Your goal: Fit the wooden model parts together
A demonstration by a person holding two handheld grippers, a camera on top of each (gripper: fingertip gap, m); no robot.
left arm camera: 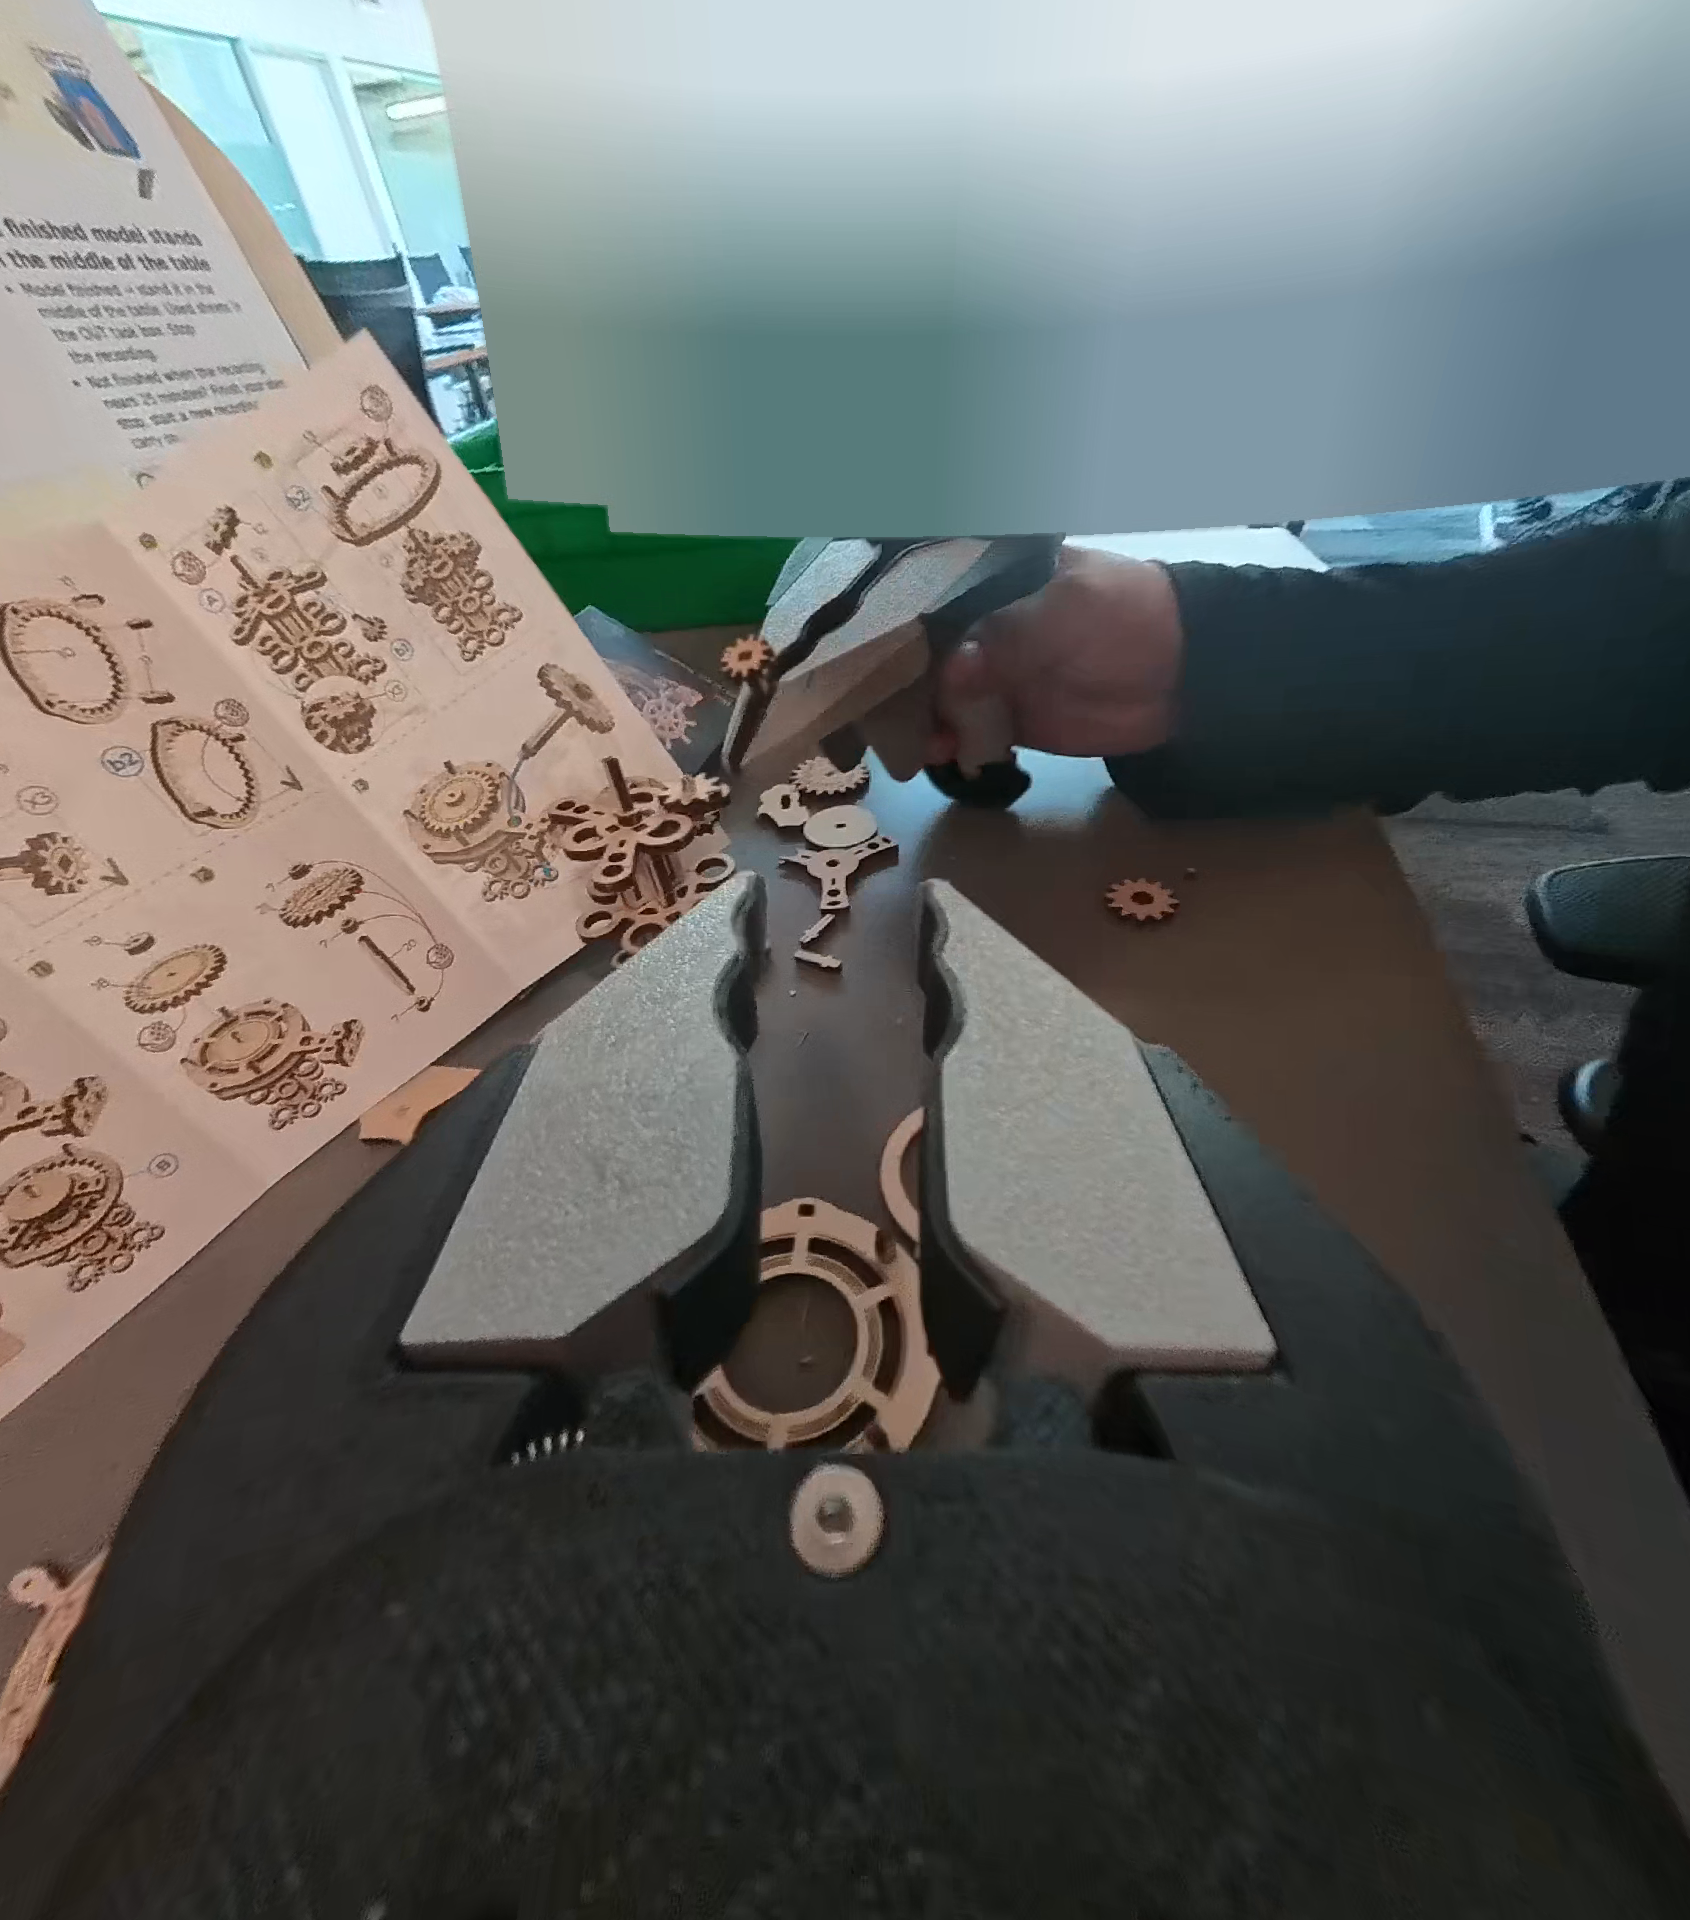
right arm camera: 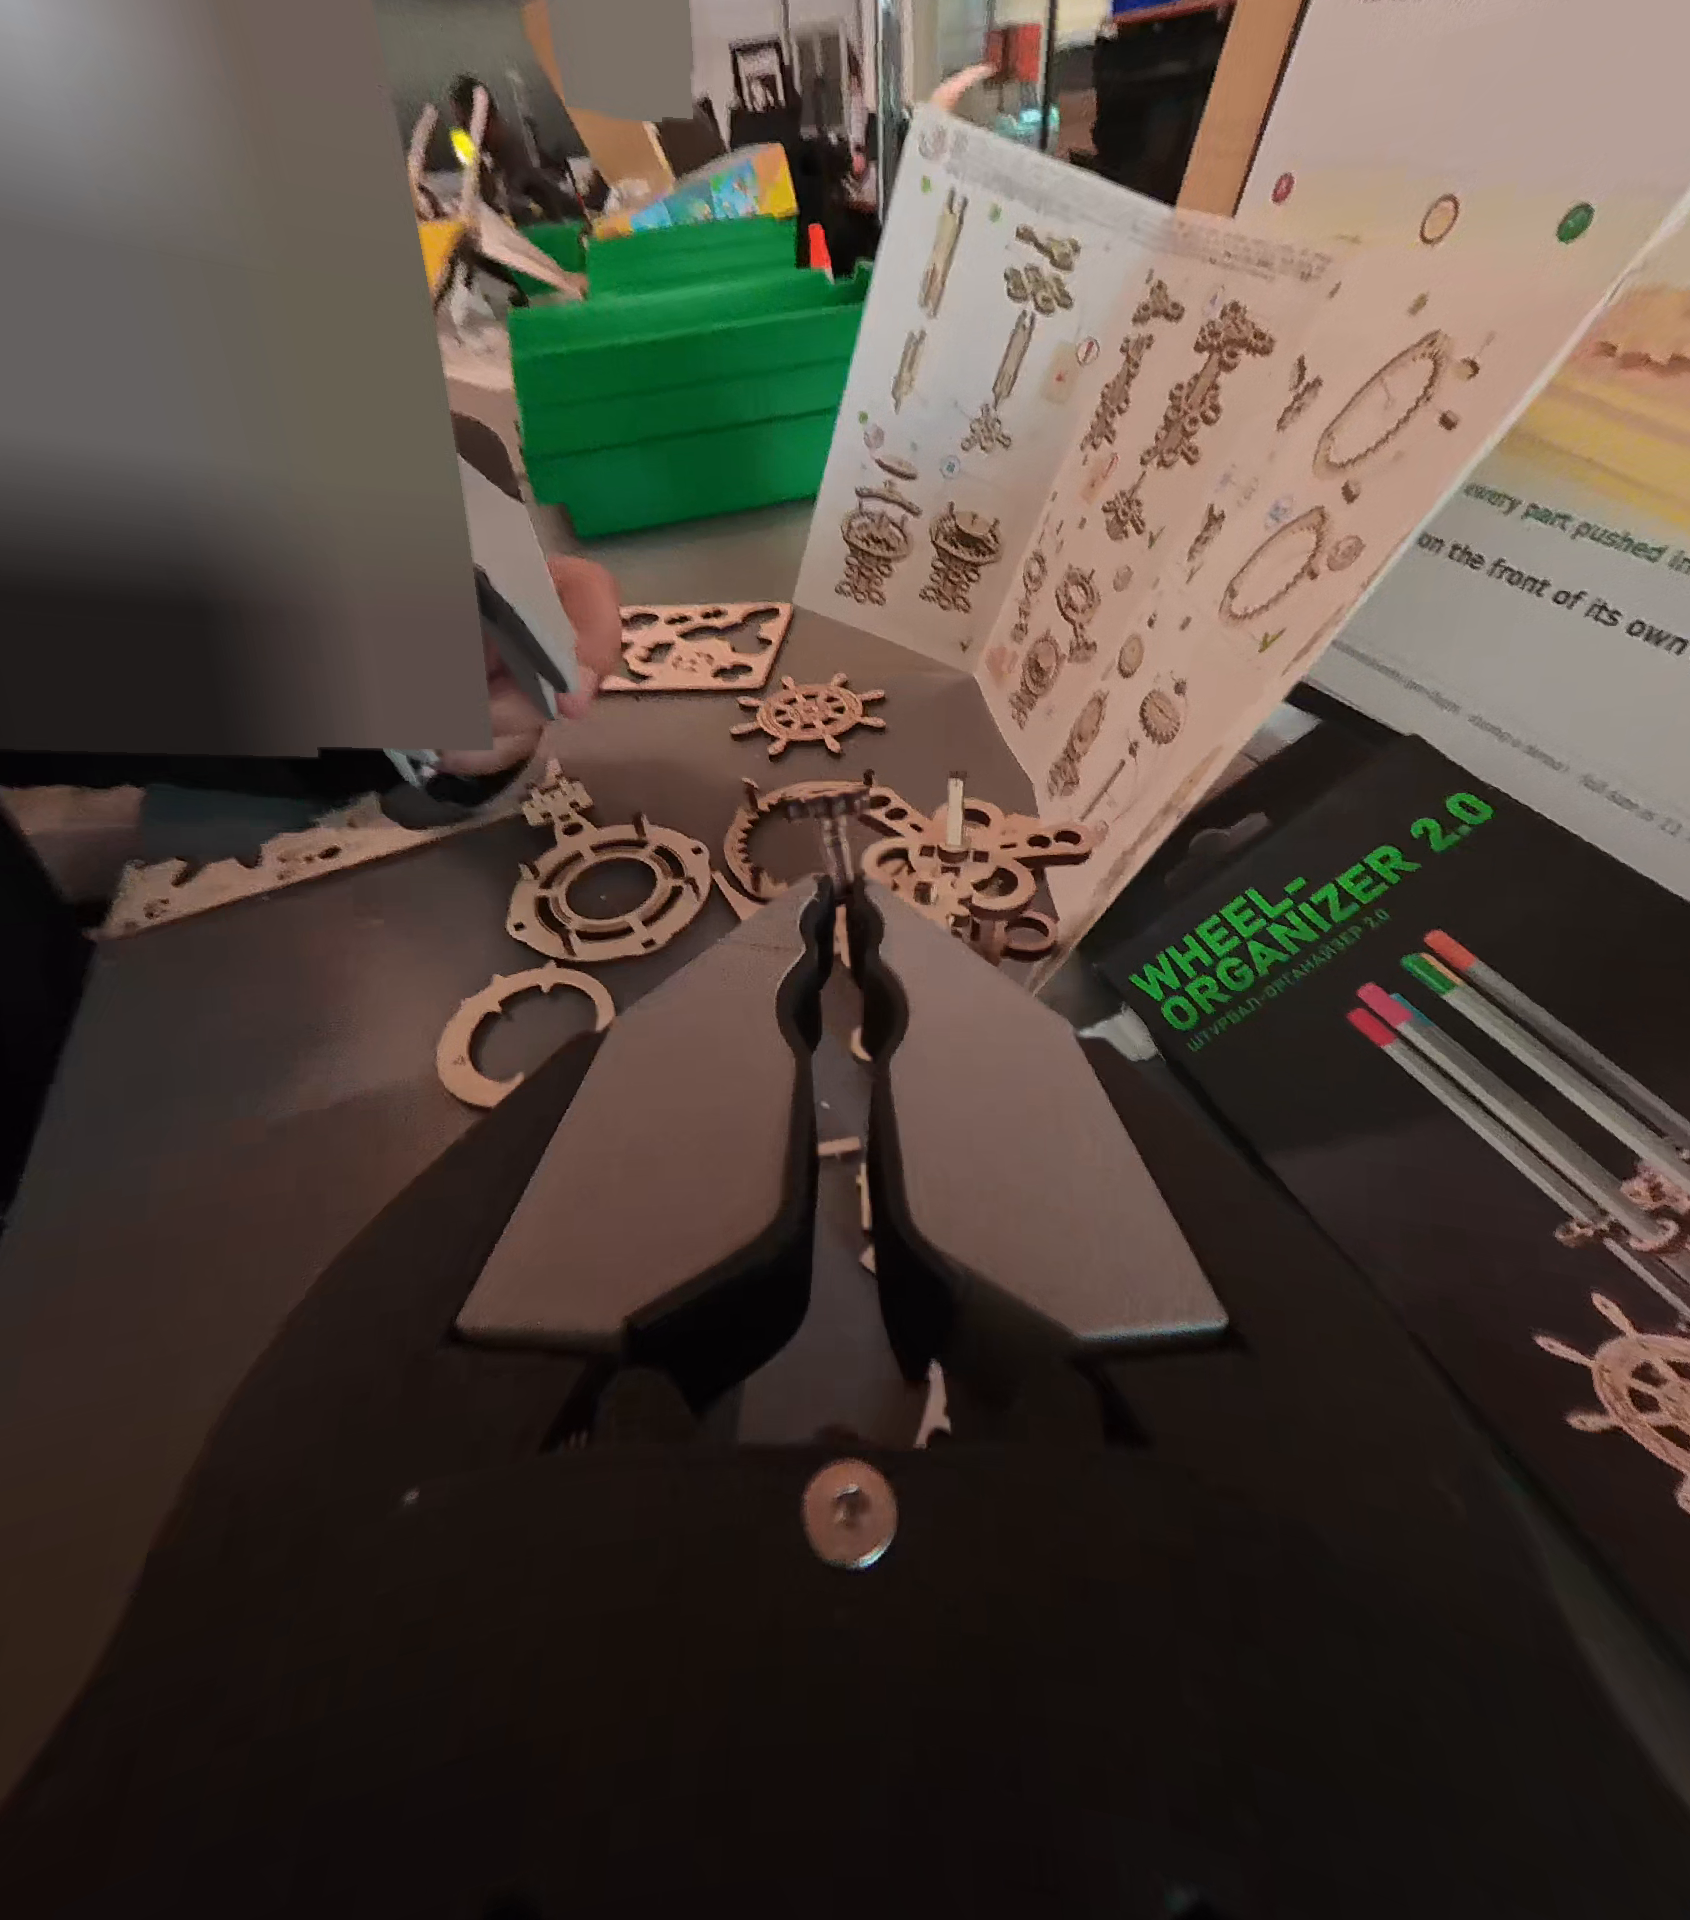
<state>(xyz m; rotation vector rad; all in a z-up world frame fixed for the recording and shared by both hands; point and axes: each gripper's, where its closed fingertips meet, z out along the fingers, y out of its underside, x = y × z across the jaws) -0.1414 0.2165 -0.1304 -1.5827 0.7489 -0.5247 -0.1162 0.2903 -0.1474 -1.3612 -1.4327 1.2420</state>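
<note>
Between right jaws, small gear (left arm camera: 746, 659).

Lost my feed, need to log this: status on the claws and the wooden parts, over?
Left claw open, empty, over round frame. Right claw shut on small gear. Partly built model beside instruction sheet; loose parts around.

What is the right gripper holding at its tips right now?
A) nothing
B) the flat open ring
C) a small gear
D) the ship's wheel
C: the right gripper is shut on a small gear, which sticks out at its tips in the left wrist view, while the ship's wheel and the flat open ring lie on the table.
</note>
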